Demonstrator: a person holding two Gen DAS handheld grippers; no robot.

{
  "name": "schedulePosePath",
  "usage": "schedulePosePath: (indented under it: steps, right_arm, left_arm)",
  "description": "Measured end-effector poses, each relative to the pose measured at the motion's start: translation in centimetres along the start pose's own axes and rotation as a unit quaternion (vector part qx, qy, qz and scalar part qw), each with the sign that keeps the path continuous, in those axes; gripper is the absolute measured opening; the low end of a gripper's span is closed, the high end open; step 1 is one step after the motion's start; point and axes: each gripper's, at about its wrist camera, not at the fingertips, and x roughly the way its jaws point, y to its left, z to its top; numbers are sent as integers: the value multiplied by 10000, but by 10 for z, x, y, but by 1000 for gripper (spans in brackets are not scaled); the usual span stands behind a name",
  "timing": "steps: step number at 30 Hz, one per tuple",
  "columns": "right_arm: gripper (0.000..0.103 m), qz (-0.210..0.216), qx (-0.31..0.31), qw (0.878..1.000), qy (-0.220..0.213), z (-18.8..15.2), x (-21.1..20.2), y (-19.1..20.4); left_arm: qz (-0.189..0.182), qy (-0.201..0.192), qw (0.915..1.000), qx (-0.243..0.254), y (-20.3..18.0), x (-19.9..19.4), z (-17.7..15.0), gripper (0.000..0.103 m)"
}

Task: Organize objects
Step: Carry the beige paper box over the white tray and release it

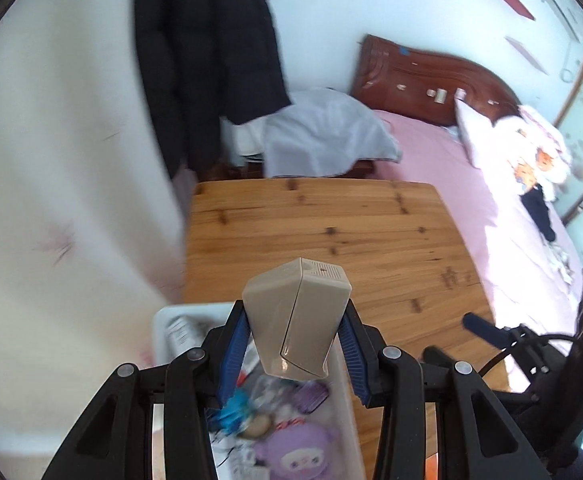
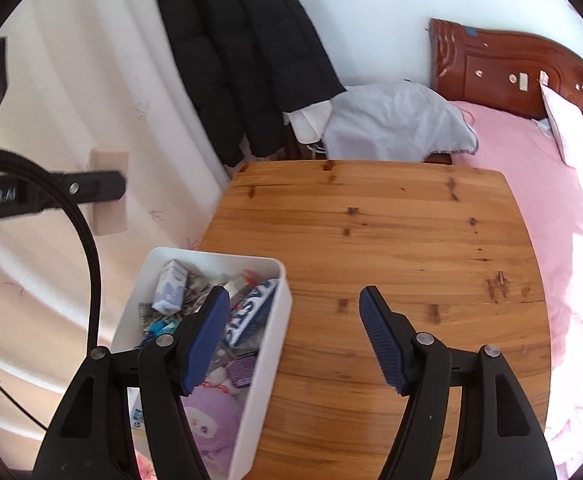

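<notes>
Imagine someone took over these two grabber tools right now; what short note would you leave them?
Left gripper: shut on a beige plastic box, held in the air above the white bin.
Right gripper: open, nothing between its fingers, over the wooden table.
Things: the bin stands at the table's left edge and already holds a purple plush toy, a small carton and other bits.
Done: the rest of the tabletop in view looks bare.
Left: probably lower the beige box into the bin and let go.

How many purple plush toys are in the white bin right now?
1: a purple plush toy at the near end of the white bin; clutter could hide others.
</notes>
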Motion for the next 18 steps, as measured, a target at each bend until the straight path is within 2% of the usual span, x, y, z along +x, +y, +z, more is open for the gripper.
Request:
schedulePosePath:
  steps: [6,8,11,18]
  right_arm:
    - [71,9,-158,9998,79,-15,-5,24]
    - [71,-5,-154,9998,145,-20,-4,29]
    - [71,-42,-138,9996,246,-29,-5,35]
    - [71,-237,-119,9995,174,-46,-18,49]
  left_arm:
    - [177,257,9991,-290,22,-2,-44,45]
    - [245,515,9980,-289,26,10,-60,45]
    - [146,906,9951,-373,31,26,-82,45]
    - [138,1232,9921,-183,28,42,-105,45]
